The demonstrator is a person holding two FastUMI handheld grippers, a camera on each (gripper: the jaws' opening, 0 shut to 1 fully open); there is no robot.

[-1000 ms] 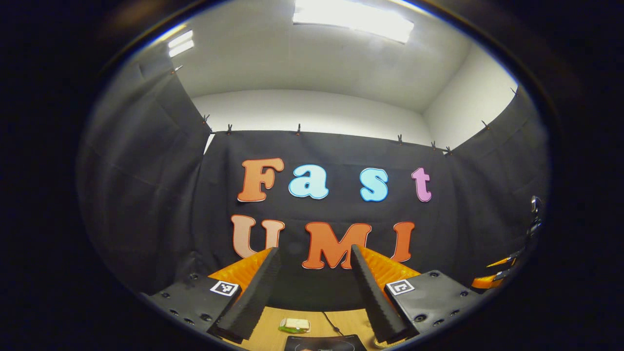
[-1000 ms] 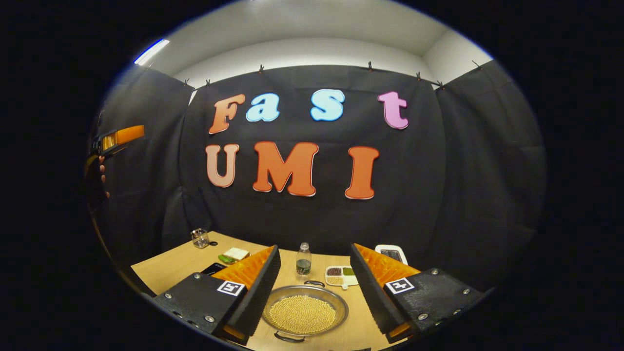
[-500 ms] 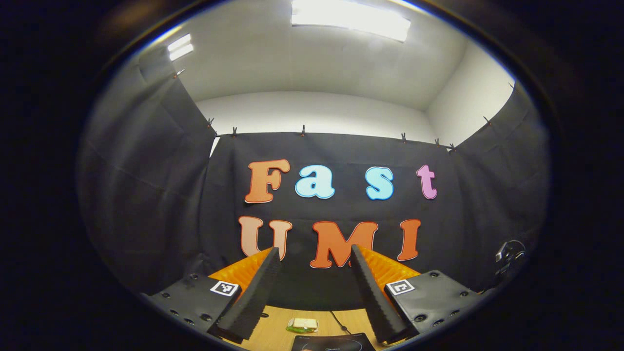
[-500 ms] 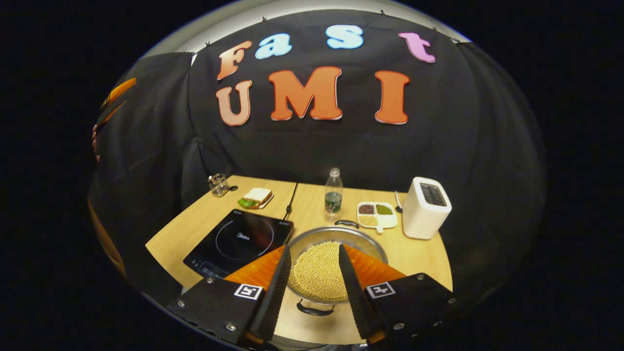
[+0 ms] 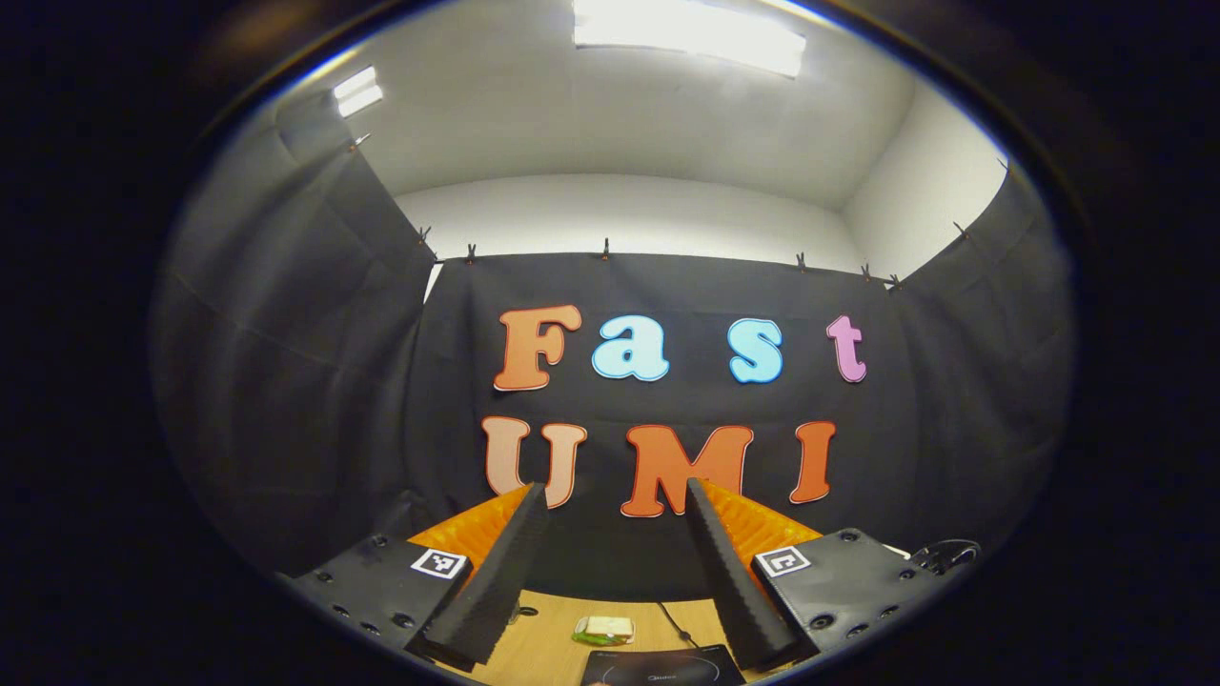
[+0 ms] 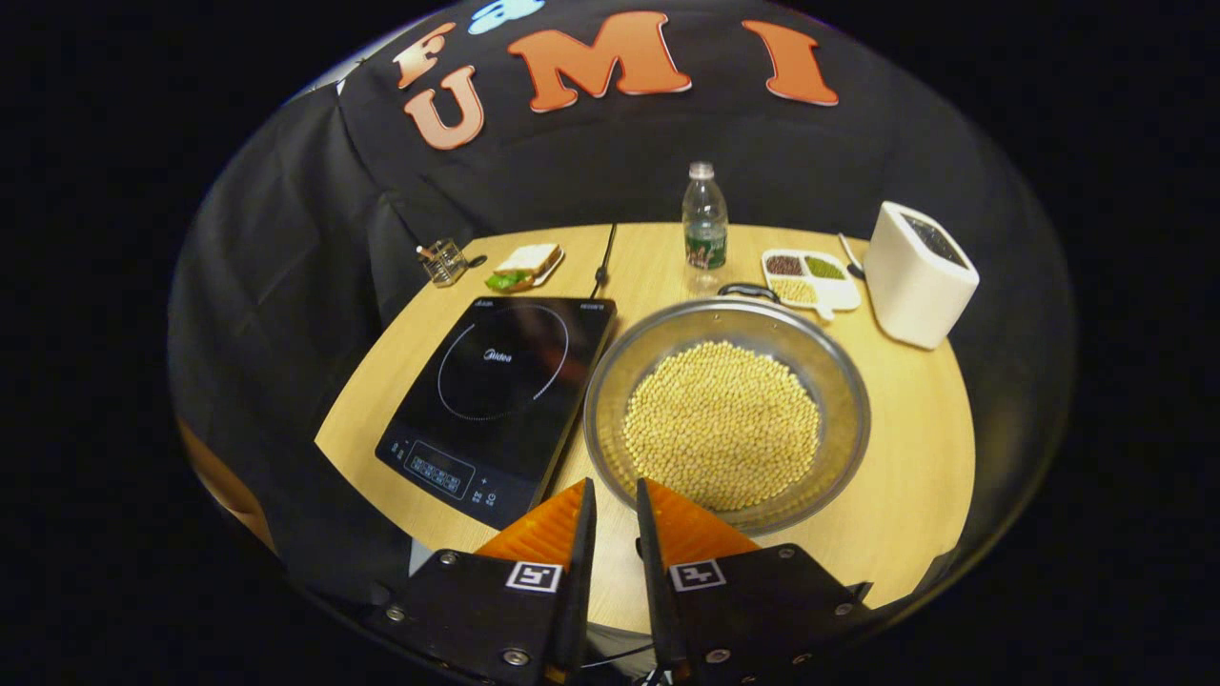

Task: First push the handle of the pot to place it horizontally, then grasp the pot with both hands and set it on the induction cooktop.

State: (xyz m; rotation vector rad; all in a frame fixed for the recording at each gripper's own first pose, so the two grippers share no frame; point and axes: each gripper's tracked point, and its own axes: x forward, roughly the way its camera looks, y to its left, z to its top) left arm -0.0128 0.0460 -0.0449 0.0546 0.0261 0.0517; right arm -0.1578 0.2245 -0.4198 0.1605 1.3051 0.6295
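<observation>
Your right gripper (image 6: 610, 495) has tipped down over the counter (image 6: 915, 448), and its jaws have pulled in to a thin gap, holding nothing. The pot (image 6: 726, 412), full of beans, sits on the counter just right of the induction cooktop (image 6: 500, 391), touching its edge. Your left gripper (image 5: 610, 510) is up high, jaws wide apart, holding nothing.

My right gripper (image 6: 611, 495) tips down over the pot (image 6: 726, 412); its fingers (image 6: 580, 543) narrow from wide to nearly closed.
</observation>
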